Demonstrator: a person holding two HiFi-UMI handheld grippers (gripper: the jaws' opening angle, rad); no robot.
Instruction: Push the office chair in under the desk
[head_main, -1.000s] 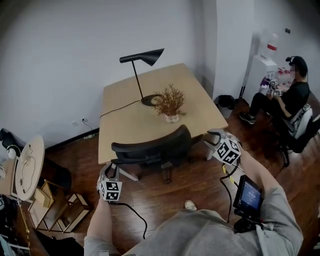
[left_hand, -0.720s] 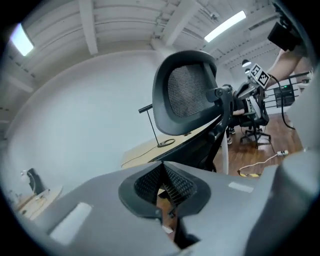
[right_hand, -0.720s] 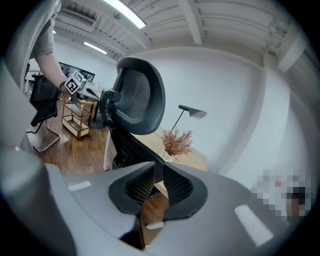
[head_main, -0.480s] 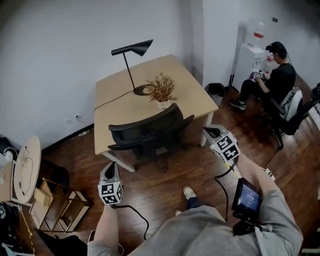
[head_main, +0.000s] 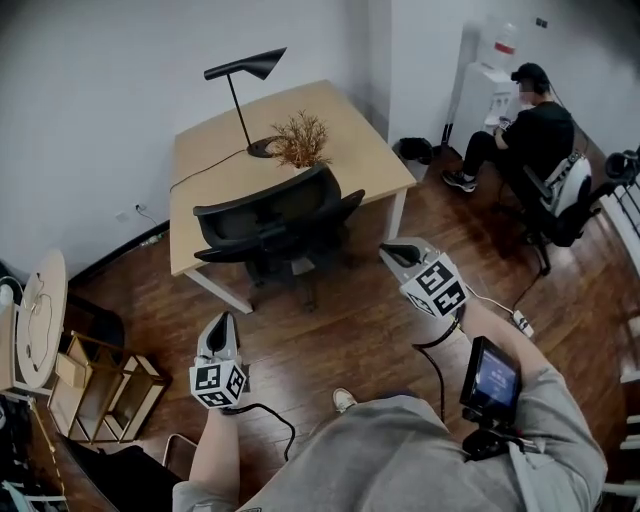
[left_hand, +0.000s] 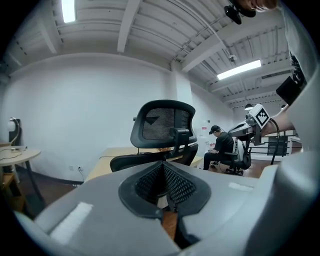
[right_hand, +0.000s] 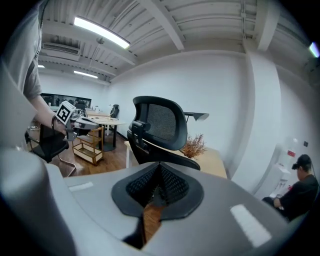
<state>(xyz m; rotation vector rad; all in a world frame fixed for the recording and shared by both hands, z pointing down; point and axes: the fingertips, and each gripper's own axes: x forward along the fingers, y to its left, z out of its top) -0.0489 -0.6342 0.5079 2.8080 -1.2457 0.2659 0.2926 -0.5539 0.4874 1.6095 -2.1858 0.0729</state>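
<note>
The black mesh-backed office chair (head_main: 275, 220) stands tucked against the near edge of the light wooden desk (head_main: 210, 160), its seat under the desktop. My left gripper (head_main: 220, 328) is shut and empty, well back from the chair over the floor. My right gripper (head_main: 392, 252) is also shut and empty, to the right of the chair and apart from it. In the left gripper view the chair (left_hand: 162, 135) rises ahead of the closed jaws; the right gripper view has the chair (right_hand: 157, 130) ahead too.
A black desk lamp (head_main: 245, 75) and a dried plant in a pot (head_main: 298, 140) stand on the desk. A low wooden shelf (head_main: 110, 395) and round white table (head_main: 35, 320) are at the left. A person (head_main: 525, 125) sits at the far right.
Both grippers have let go of the chair, shut and drawn back towards me. The view has backed away, so chair and desk look farther off.
</note>
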